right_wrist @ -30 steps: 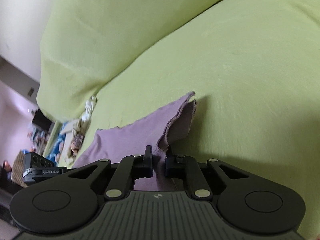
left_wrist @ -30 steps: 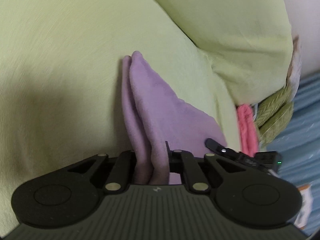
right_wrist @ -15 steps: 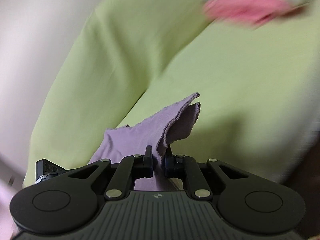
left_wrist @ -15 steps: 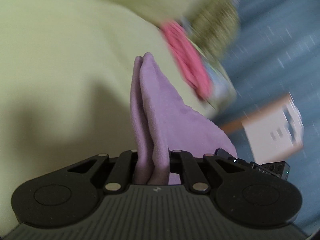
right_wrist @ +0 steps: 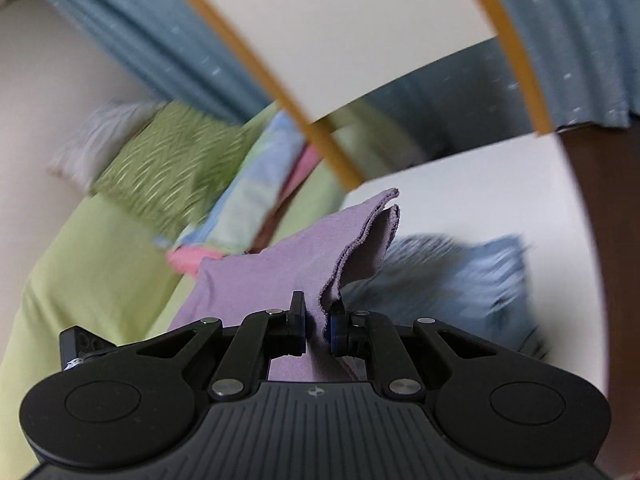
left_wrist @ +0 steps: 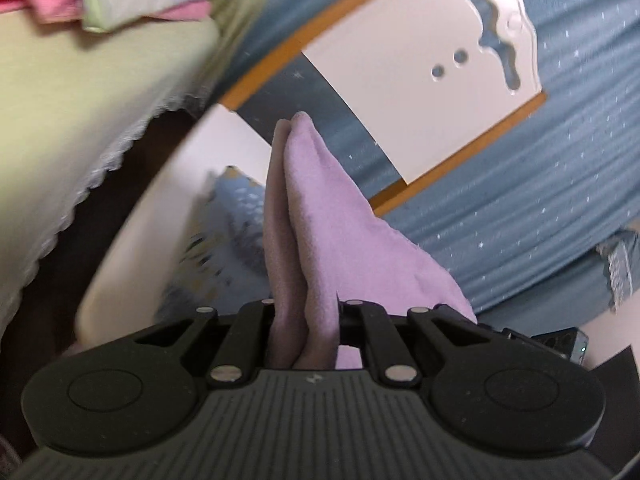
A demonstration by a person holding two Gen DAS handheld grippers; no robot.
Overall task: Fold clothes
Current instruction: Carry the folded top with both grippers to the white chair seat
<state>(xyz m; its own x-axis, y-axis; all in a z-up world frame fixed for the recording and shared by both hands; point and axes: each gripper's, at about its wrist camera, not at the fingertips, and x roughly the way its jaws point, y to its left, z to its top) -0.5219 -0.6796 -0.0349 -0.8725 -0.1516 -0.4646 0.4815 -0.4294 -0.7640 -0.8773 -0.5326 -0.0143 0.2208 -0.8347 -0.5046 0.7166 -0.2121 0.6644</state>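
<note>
Left claw [left_wrist: 306, 328] fingertips buried in purple cloth [left_wrist: 316, 216]; blue item [right_wrist: 440, 276] on white seat motion-blurred.

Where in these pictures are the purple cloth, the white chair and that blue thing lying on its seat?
Purple cloth [left_wrist: 316, 208]: left wrist view, on the upper fold.
White chair [right_wrist: 352, 44]: right wrist view, on the bare backrest panel.
Blue thing [right_wrist: 452, 276]: right wrist view, on its blurred middle, on the chair seat.

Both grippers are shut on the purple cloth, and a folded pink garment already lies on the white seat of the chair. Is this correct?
Not entirely. Both the left gripper and the right gripper are shut on the purple cloth, but the garment on the white seat is blue, not pink. The right wrist view shows it, though blurred.
</note>
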